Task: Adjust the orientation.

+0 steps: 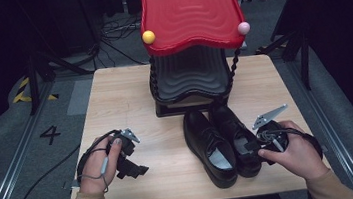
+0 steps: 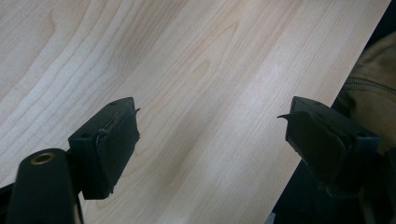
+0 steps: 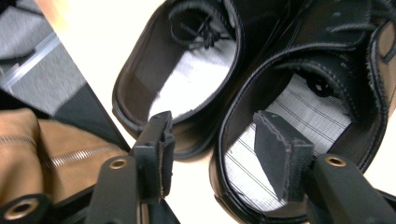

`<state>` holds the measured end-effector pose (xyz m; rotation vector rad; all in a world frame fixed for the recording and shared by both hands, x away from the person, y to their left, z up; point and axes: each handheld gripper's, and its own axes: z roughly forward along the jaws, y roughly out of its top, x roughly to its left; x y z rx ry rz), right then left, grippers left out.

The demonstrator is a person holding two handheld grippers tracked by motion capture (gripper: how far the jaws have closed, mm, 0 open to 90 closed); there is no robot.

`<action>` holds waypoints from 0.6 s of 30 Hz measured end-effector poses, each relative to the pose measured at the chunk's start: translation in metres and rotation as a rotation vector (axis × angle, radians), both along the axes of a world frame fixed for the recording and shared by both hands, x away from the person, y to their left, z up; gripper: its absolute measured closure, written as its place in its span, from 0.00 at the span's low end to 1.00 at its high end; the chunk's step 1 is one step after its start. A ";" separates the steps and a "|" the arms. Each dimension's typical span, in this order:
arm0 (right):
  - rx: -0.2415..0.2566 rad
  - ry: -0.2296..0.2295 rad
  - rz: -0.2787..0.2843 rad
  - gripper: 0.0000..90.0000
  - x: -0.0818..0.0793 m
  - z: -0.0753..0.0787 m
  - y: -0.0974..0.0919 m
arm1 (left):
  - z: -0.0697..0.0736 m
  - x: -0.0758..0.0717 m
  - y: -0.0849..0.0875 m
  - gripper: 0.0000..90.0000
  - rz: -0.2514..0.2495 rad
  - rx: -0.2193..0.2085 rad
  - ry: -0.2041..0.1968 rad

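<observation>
Two black leather lace-up shoes stand side by side on the wooden table (image 1: 124, 100), the left shoe (image 1: 210, 148) and the right shoe (image 1: 230, 123), heels toward me. My right gripper (image 1: 250, 146) sits at the right shoe's heel. In the right gripper view its jaws stand apart (image 3: 219, 149), astride the heel rim of the right shoe (image 3: 327, 56). One pad hangs over the striped insole, the other beside the left shoe (image 3: 196, 74), and neither presses on leather. My left gripper (image 1: 132, 171) rests at the table's left front, open (image 2: 210, 140) over bare wood.
A shoe rack stands at the table's back middle, with a red wavy top shelf (image 1: 188, 7) and a black lower shelf (image 1: 189, 73), just beyond the shoes' toes. A brown sleeve (image 3: 42, 149) is near the table's front edge. Cables lie on the grey floor around the table.
</observation>
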<state>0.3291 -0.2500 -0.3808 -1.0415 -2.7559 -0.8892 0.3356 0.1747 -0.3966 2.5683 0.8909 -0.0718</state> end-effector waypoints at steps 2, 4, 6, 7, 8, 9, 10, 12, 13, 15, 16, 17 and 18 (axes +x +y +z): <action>0.007 0.009 -0.033 0.51 0.001 0.003 0.002 | 0.000 0.000 0.001 0.20 0.005 0.004 -0.002; -0.003 0.021 -0.055 0.50 0.002 0.003 0.005 | 0.001 -0.001 0.001 0.20 0.009 -0.005 -0.003; -0.014 0.033 -0.067 0.50 0.004 0.003 0.007 | 0.001 -0.001 0.001 0.19 0.005 -0.002 -0.007; -0.017 0.047 -0.097 0.48 0.007 0.001 0.010 | 0.001 -0.001 0.001 0.19 0.003 -0.002 -0.009; -0.017 0.047 -0.097 0.48 0.007 0.001 0.010 | 0.001 -0.001 0.001 0.19 0.003 -0.002 -0.009; -0.016 0.058 -0.112 0.47 0.008 0.000 0.011 | 0.001 -0.001 0.001 0.19 0.003 0.001 -0.005; -0.020 0.074 -0.136 0.47 0.011 -0.002 0.012 | 0.000 -0.002 0.002 0.19 0.005 -0.001 -0.004; -0.032 0.081 -0.169 0.46 0.015 -0.005 0.015 | 0.001 -0.002 0.003 0.20 0.009 -0.003 -0.007; -0.028 0.089 -0.177 0.47 0.016 -0.006 0.017 | 0.002 -0.002 0.004 0.19 0.011 -0.005 -0.009; -0.033 0.106 -0.189 0.46 0.020 -0.010 0.020 | 0.002 -0.003 0.005 0.19 0.011 -0.005 -0.011; -0.039 0.116 -0.198 0.45 0.023 -0.013 0.023 | 0.002 -0.003 0.005 0.19 0.012 -0.005 -0.012; -0.047 0.118 -0.198 0.45 0.024 -0.015 0.024 | 0.002 -0.003 0.005 0.19 0.014 -0.004 -0.008; -0.057 0.121 -0.200 0.45 0.026 -0.018 0.027 | 0.002 -0.004 0.005 0.19 0.021 -0.006 -0.006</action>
